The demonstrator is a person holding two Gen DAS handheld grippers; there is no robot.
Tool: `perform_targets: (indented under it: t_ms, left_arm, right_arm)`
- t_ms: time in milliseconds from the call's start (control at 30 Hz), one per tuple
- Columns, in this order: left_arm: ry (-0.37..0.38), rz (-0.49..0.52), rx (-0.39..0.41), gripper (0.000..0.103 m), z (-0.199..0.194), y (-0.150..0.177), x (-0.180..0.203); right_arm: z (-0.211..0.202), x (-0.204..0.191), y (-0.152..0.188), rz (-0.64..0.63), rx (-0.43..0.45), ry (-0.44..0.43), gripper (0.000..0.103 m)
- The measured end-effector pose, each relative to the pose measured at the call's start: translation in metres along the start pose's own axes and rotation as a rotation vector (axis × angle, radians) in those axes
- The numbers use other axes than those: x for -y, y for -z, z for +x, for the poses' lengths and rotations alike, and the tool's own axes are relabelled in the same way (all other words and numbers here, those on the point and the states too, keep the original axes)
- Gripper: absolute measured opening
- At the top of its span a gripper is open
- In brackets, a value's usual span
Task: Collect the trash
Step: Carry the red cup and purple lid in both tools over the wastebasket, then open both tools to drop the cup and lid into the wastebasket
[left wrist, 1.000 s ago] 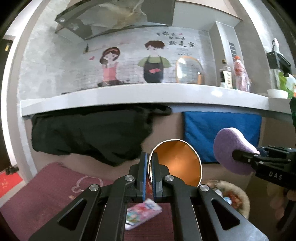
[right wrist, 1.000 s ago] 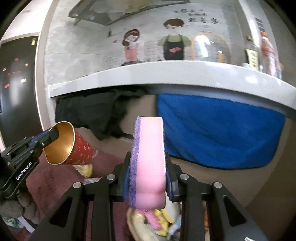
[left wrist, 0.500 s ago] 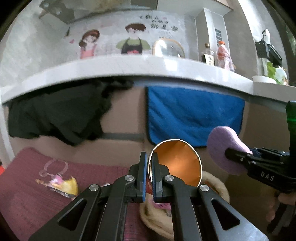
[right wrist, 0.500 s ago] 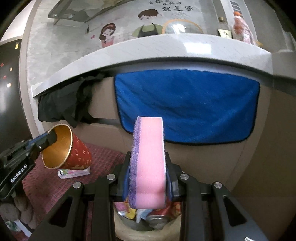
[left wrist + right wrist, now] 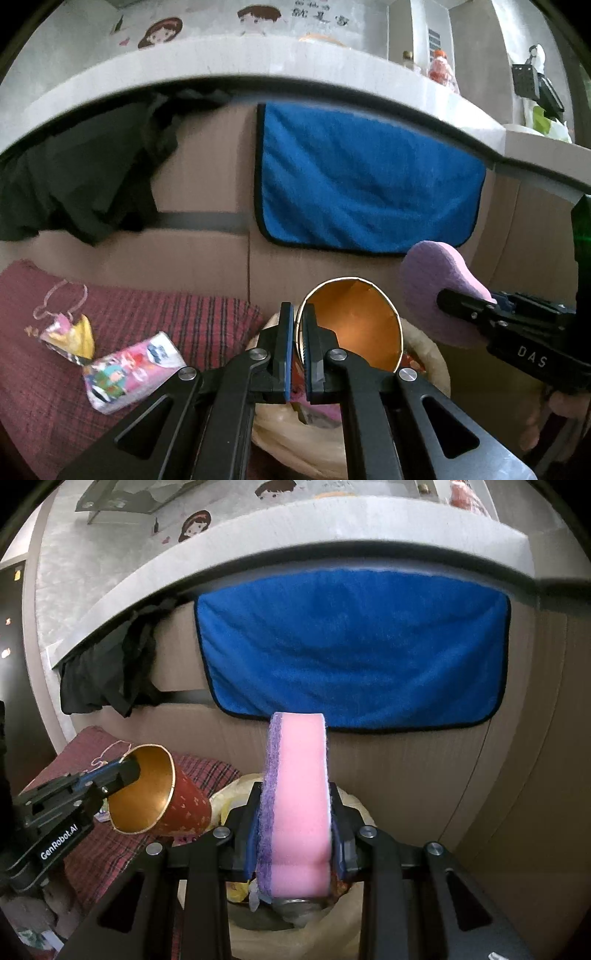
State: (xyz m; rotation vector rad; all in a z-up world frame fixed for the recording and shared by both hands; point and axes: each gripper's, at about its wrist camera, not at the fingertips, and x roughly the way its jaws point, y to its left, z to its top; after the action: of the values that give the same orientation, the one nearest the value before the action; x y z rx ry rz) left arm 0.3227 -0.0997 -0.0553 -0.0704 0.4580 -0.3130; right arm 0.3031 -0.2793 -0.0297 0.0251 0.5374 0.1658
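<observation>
Left gripper (image 5: 298,354) pinching paper cup (image 5: 354,325), right gripper (image 5: 295,827) clamping sponge (image 5: 299,797), over seemingly part-filled bin (image 5: 354,805); wrappers (image 5: 129,369) left on mat (image 5: 207,314).

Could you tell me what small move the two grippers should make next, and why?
Probably open the jaws and let both items drop. The left gripper pinches the paper cup by its rim, the right gripper clamps the pink sponge, and both hang over the trash bin, which already holds trash.
</observation>
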Motion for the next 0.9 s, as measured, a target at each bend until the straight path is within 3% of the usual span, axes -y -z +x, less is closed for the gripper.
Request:
perform_targets:
  t_ms: [233,433,467,533,633,733,900]
  left_arm:
    - [0.019,-0.014,-0.043,0.004,0.018,0.007,0.0]
    - [0.089,-0.04,-0.06,0.009,0.028,0.004,-0.007]
    - [0.108,-0.046,-0.065,0.012,0.029,0.003,-0.008]
    - [0.152,-0.071,-0.078,0.039,0.03,0.0,-0.013]
    - [0.176,-0.109,-0.067,0.045,0.023,-0.009,-0.022]
    - [0.165,-0.126,-0.045,0.046,0.013,-0.021,-0.034]
    - [0.082,-0.15,-0.01,0.045,-0.012,-0.035,-0.065]
  right_arm:
    - [0.02,0.004,0.009,0.018,-0.033,0.003,0.028]
    - [0.033,0.01,0.017,0.057,-0.061,-0.007,0.03]
    - [0.034,0.011,0.018,0.064,-0.064,-0.005,0.03]
    - [0.035,0.013,0.019,0.074,-0.061,-0.009,0.033]
    - [0.032,0.013,0.021,0.073,-0.054,-0.016,0.047]
    - [0.027,0.013,0.017,0.071,-0.039,-0.012,0.047]
    - [0.017,0.012,0.008,0.081,-0.029,-0.014,0.047]
